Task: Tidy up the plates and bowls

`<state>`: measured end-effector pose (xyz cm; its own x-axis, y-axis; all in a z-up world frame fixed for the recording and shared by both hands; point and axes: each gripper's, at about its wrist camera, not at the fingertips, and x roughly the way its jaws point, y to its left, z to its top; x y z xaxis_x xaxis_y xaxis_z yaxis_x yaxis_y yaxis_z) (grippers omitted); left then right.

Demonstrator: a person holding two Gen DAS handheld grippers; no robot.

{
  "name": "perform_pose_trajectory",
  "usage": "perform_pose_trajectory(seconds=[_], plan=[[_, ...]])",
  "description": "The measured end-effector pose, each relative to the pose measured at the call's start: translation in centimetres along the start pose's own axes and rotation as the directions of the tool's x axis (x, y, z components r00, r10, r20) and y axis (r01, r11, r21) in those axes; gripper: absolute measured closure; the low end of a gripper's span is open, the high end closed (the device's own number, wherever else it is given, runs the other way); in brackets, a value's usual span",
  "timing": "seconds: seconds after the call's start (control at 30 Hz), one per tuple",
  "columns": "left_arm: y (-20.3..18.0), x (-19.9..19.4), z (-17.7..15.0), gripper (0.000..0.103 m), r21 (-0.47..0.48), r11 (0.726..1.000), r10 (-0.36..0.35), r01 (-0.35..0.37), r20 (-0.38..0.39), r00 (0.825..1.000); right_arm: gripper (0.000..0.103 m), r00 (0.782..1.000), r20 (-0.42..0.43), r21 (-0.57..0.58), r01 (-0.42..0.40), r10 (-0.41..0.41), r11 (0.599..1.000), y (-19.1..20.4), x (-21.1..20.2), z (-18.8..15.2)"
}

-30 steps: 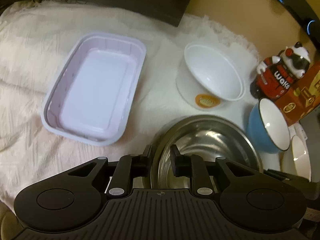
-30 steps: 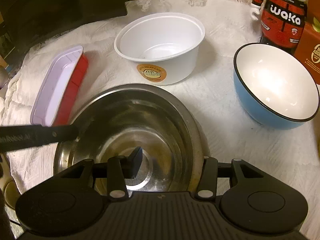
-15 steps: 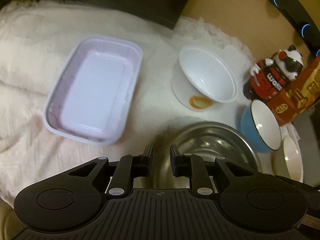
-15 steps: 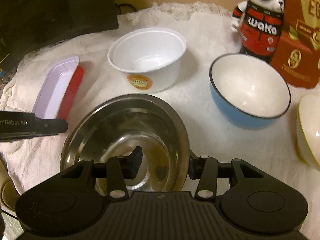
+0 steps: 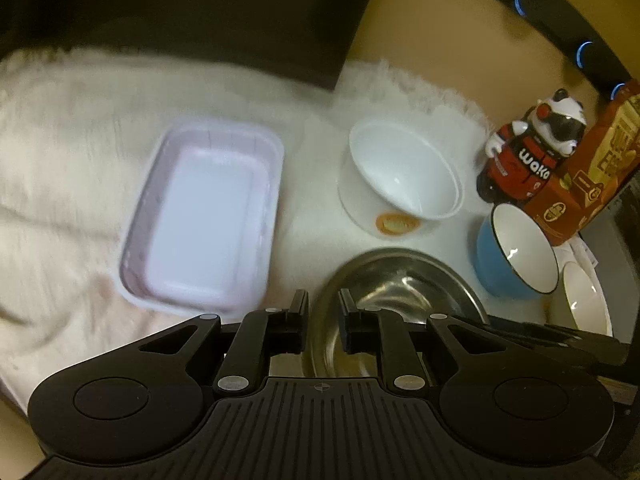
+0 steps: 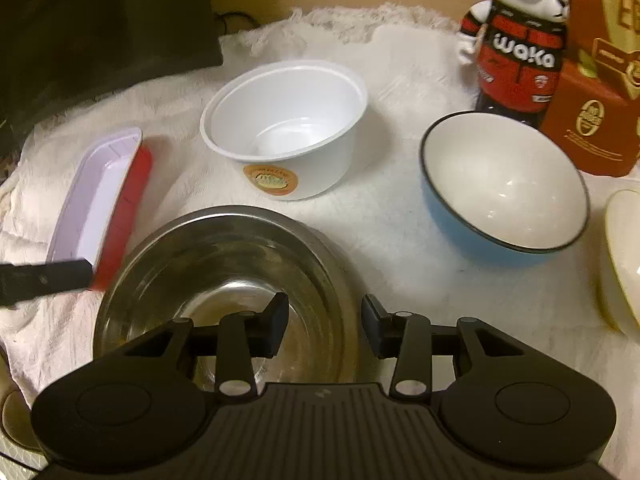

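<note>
- Far left: lilac tray (image 5: 200, 220) with a red outside, flat on the white cloth (image 5: 60, 160), same spot as a second ago, just blurrier in the left wrist view.
- Left gripper (image 5: 322, 320): straddling the left rim of the steel bowl (image 5: 400, 280), one finger outside and one inside. Jaws have just been closing, now down to a narrow slot with the rim in it. Can't tell whether the pads actually bite the metal.
- From the right wrist view, tip of that left finger (image 6: 44, 282) now just off the bowl's left edge, over the near end of the tray; a second ago it overlapped the rim.
- Steel bowl itself: front and centre, nearest both cameras, between the tray and the blue bowl. Can't tell if it's off the cloth.
- Right gripper (image 6: 324, 328): straddling the bowl's right rim, one finger inside, one outside. Jaws have just been closing too, clearly narrower than a second ago, but with a visible gap left at the inside pad, so not gripping.
- Behind the steel bowl: white plastic tub (image 6: 288, 120) with an orange sticker, upright, unmoved.
- Right of that: blue bowl (image 6: 504, 184), white inside, apart from the steel one.
- Behind it: panda figurine (image 6: 516, 52) beside a red box (image 6: 600, 120).
- Far right edge: cream bowl (image 6: 624, 256), not in the right wrist view a second ago, now showing.
</note>
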<state>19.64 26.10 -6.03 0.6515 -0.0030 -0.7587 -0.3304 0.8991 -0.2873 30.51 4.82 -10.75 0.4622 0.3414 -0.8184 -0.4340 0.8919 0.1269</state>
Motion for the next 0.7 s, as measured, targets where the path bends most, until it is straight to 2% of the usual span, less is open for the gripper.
perform_pose_trajectory(seconds=[0.13, 0.27, 0.37, 0.43, 0.53, 0.6, 0.67, 0.7], plan=[[-0.7, -0.2, 1.2, 0.085, 0.002, 0.996, -0.086, 0.086, 0.013, 0.996, 0.063, 0.999, 0.046, 0.037, 0.011, -0.013, 0.999, -0.3, -2.4, -0.9], [-3.6, 0.6, 1.4, 0.085, 0.009, 0.981, -0.192, 0.192, 0.008, 0.981, 0.063, 0.994, 0.093, 0.091, 0.044, -0.052, 0.995, -3.3, -5.6, -1.4], [-6.7, 1.5, 0.5, 0.085, 0.018, 0.963, -0.267, 0.268, -0.043, 0.963, 0.062, 0.977, 0.143, 0.121, 0.141, -0.158, 0.982, -7.7, -8.2, -1.6], [-9.4, 2.7, -0.1, 0.085, 0.022, 0.952, -0.303, 0.306, -0.087, 0.949, 0.06, 0.954, 0.162, 0.144, 0.228, -0.25, 0.963, -11.6, -9.3, -1.5], [-14.0, 5.2, -1.1, 0.085, -0.002, 0.933, -0.356, 0.36, -0.151, 0.922, 0.059, 0.931, 0.151, 0.199, 0.3, -0.331, 0.933, -17.9, -9.7, -1.3], [-17.4, 7.2, -1.9, 0.085, -0.034, 0.923, -0.381, 0.382, -0.194, 0.904, 0.059, 0.927, 0.131, 0.231, 0.315, -0.35, 0.92, -21.4, -9.6, -1.2], [-20.8, 9.4, -2.5, 0.085, -0.028, 0.918, -0.391, 0.396, -0.239, 0.889, 0.057, 0.937, 0.119, 0.248, 0.292, -0.328, 0.924, -24.8, -9.7, -1.4], [-22.5, 10.6, -2.8, 0.085, -0.019, 0.92, -0.382, 0.391, -0.258, 0.887, 0.057, 0.944, 0.115, 0.241, 0.277, -0.311, 0.93, -26.0, -9.5, -1.5]])
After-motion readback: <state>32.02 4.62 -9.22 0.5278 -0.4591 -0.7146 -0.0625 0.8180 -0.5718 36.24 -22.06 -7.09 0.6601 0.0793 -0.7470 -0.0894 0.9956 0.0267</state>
